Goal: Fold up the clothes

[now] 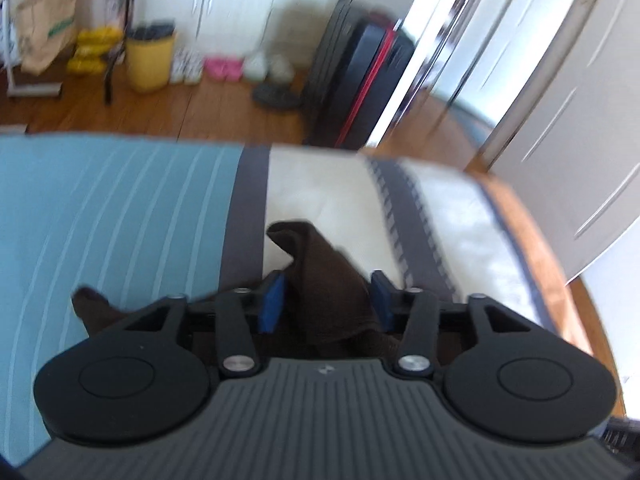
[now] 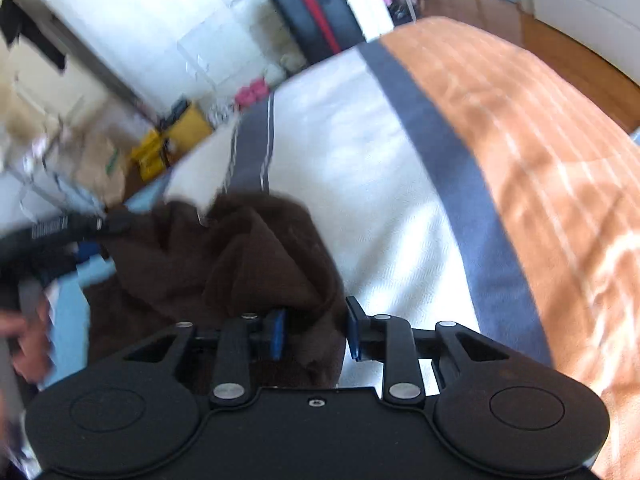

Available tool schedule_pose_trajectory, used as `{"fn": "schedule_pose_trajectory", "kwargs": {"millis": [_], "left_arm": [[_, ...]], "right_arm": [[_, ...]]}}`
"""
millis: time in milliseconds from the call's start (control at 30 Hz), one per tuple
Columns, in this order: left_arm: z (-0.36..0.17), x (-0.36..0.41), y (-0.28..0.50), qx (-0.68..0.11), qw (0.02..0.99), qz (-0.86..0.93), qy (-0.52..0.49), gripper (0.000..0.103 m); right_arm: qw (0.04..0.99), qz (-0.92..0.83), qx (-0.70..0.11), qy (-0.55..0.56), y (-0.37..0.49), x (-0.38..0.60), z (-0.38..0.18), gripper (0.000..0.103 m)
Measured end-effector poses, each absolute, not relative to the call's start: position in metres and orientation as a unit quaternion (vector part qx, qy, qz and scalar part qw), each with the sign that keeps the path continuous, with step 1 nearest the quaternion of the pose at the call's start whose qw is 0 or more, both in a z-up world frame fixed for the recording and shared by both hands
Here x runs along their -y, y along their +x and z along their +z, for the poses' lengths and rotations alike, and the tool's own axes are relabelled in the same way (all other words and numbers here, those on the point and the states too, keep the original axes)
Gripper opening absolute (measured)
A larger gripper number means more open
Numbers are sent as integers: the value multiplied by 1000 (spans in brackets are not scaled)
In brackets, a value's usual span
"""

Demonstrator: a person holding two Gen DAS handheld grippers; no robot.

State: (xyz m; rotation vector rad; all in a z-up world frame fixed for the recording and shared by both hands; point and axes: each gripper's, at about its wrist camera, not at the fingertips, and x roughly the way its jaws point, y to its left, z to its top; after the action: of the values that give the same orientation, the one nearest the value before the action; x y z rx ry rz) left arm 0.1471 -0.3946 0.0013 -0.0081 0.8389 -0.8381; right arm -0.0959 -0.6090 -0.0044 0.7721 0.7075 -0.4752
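A dark brown cloth lies bunched on the bed's striped cover. In the left wrist view it rises between the blue pads of my left gripper, whose jaws stand apart around it. In the right wrist view the same brown cloth is heaped in front of my right gripper; its jaws are also apart, with a fold of cloth between them. The left gripper's black body and a hand show at the left of the right wrist view.
The bed cover has blue, white, grey and orange bands. Beyond the bed edge lie wooden floor, a yellow bin, shoes, a paper bag, a dark suitcase and white doors.
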Motion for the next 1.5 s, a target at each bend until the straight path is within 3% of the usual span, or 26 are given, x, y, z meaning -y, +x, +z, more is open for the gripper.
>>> {"fn": "schedule_pose_trajectory", "kwargs": {"millis": [133, 367, 433, 500, 600, 667, 700, 733, 767, 900, 1200, 1433, 1500], "left_arm": [[13, 378, 139, -373, 824, -427, 12, 53], [-14, 370, 143, -464, 758, -459, -5, 53], [-25, 372, 145, -476, 760, -442, -25, 58], [-35, 374, 152, -491, 764, -416, -54, 62], [-40, 376, 163, -498, 760, -403, -116, 62], [-35, 385, 162, -486, 765, -410, -104, 59], [-33, 390, 161, -480, 767, -414, -97, 41], [-31, 394, 160, -474, 770, -418, -91, 19], [-28, 399, 160, -467, 772, -422, -85, 14], [-19, 417, 157, -442, 781, -437, -60, 5], [2, 421, 139, -352, 818, -449, -69, 11], [-2, 390, 110, -389, 820, -421, 6, 37], [-6, 368, 92, -391, 826, -404, 29, 47]], "right_arm": [[864, -289, -289, 292, -99, 603, 19, 35], [880, -225, -296, 294, -82, 589, 18, 35], [872, -242, -314, 288, -87, 592, 14, 41], [850, -277, -342, 289, -83, 602, 3, 60], [823, -310, -374, 295, -83, 612, -11, 62], [818, -313, -372, 307, -88, 616, -14, 62], [821, -308, -365, 312, -88, 619, -15, 50], [827, -301, -354, 316, -90, 621, -14, 31], [833, -296, -342, 320, -92, 621, -13, 4], [848, -310, -317, 291, -97, 618, 1, 4], [824, -387, -339, 238, -122, 621, 12, 3], [804, -405, -365, 238, -141, 616, 8, 3], [797, -412, -369, 243, -144, 620, 5, 10]]}}
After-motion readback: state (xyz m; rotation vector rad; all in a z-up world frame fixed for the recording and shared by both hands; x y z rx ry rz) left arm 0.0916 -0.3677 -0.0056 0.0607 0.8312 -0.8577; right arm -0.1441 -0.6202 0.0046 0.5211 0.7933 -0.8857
